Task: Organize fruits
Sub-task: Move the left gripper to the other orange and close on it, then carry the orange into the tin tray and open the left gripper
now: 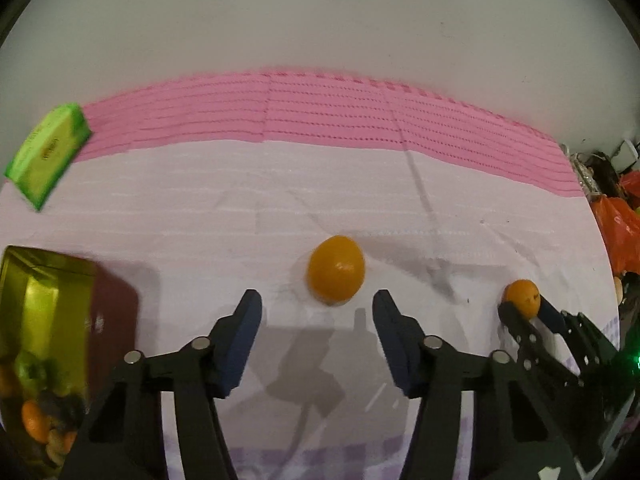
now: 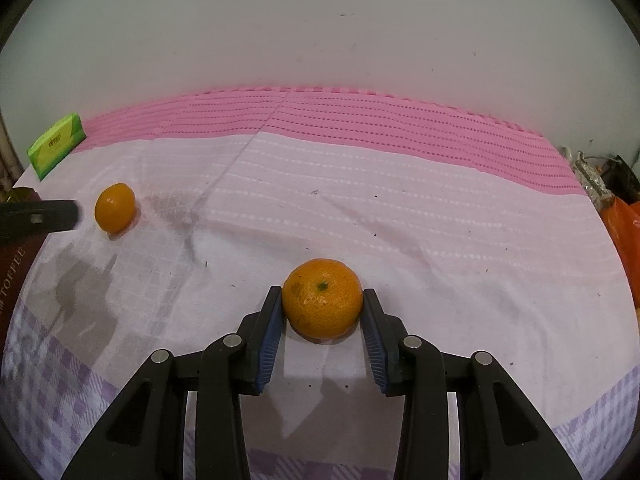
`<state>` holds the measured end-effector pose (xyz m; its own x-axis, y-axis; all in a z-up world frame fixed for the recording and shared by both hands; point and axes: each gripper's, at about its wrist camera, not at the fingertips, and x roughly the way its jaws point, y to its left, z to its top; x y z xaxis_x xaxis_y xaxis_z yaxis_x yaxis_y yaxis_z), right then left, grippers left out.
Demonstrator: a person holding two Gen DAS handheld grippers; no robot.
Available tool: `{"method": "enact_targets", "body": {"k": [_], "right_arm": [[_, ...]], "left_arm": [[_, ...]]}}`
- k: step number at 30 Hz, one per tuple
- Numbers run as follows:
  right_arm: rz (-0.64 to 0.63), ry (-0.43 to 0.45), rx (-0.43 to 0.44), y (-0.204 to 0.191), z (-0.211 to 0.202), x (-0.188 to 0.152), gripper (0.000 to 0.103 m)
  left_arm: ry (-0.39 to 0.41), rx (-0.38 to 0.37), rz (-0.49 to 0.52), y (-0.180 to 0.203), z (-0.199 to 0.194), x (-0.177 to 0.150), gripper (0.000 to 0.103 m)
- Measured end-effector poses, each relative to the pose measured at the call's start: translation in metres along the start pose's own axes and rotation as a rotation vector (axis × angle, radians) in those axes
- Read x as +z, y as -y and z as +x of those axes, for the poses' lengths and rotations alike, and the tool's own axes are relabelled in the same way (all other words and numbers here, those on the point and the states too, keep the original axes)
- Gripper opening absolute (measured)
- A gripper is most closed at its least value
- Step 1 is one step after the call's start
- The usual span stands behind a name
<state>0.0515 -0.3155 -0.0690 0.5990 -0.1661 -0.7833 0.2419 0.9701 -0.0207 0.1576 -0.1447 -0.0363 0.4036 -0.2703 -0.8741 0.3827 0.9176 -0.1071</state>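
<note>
Left wrist view: the left gripper fills the lower middle of the frame, its two blue-padded fingers standing apart with nothing between them. Just beyond the fingertips, near the centre of the frame, a smooth orange fruit lies on a cloth that is pale pink with a bright pink band along its far edge and lilac checks at the near edge. At lower left a gold-lined tin with a dark red outside holds mixed fruit, orange and green pieces among them, blurred. A green packet lies at upper left, where the pink band begins. At right the right gripper shows from the side, with a second orange fruit between its fingers. Orange plastic bags sit at the far right edge. Right wrist view: the right gripper rises from the bottom centre, and its blue pads are clamped on both sides of a dimpled mandarin that sits stem end up on the cloth in the middle of the frame. The smooth orange fruit lies well apart at middle left, just beside a dark finger of the left gripper that enters from the left edge. The green packet is at upper left, and a plain white wall fills the top.
</note>
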Motion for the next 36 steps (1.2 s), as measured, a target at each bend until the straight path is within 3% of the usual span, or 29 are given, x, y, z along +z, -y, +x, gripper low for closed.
{"method": "enact_targets", "body": {"k": [7,8,14,19,36], "right_arm": [[0.002,0.0,0.004,0.001,-0.001,0.001,0.04],[0.002,0.0,0.005,0.001,-0.001,0.001,0.04],[0.002,-0.001,0.004,0.001,-0.001,0.001,0.04],[0.001,-0.001,0.003,0.0,-0.001,0.001,0.04],[0.0,-0.002,0.002,0.0,-0.001,0.001,0.04]], "left_arm": [[0.001,0.012,0.007,0.004,0.017,0.01,0.051],[-0.008,0.015,0.001,0.003,0.02,0.012,0.046],[-0.038,0.003,-0.013,0.003,0.031,0.011,0.033],[-0.051,0.004,-0.009,0.006,0.031,0.004,0.032],[-0.068,0.024,0.048,-0.003,-0.012,-0.07,0.032]]}}
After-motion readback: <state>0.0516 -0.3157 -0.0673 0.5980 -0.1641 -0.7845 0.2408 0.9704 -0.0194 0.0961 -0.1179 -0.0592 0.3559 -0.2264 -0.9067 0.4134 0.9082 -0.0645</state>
